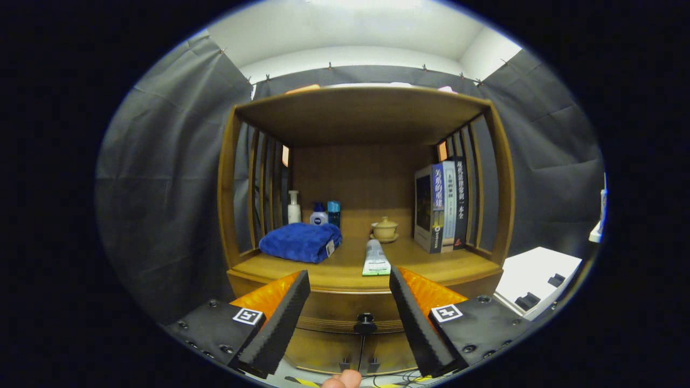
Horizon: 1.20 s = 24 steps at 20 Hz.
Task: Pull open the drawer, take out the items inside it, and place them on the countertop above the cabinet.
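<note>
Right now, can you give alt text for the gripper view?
The open fingers frame a closed drawer's dark knob on a wooden cabinet. On its countertop lie a blue towel, a tube, a teapot and books.

A honey-brown wooden cabinet (361,116) with a smooth, faintly glossy varnish stands against matt grey cloth walls (161,178), its closed drawer front (329,310) carrying a small dark knob (365,324) that sits between the parted, ridged, matt fingers of the gripper (349,288). On the polished wooden countertop (431,264) lie a soft, plush folded blue towel (299,241), a white plastic tube (375,257) with a slight sheen, a glazed tan ceramic lidded cup (384,228) and glossy-jacketed upright books (442,207). Behind the towel stand smooth plastic bottles (318,214).
</note>
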Motion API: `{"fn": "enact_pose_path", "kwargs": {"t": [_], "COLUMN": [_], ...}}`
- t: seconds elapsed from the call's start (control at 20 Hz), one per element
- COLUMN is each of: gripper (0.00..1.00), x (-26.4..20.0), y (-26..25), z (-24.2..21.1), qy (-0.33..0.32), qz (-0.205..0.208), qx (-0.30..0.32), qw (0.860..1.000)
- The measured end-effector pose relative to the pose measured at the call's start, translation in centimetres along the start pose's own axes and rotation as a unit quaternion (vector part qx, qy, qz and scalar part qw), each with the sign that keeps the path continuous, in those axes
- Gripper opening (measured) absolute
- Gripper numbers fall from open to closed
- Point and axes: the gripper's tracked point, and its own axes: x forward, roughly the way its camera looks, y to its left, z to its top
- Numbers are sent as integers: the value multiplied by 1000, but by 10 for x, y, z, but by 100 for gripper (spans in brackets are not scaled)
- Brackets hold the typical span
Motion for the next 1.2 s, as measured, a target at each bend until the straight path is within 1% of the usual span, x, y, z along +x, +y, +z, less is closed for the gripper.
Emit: {"fn": "enact_pose_path", "kwargs": {"t": [0.1, 0.15, 0.3, 0.45, 0.7, 1.2], "gripper": [97, 97, 97, 97, 97, 97], "x": [-21, -31, -57, -76, -94, -108], "y": [-6, -6, 9, 14, 15, 9], "z": [15, 23, 46, 52, 55, 71], "qy": [-9, -15, -35, -35, -33, -46], "qz": [-9, -6, 25, 26, 11, 1], "qx": [-3, 2, 12, 3, -21, -18], "qw": [1000, 1000, 999, 999, 999, 999]}}
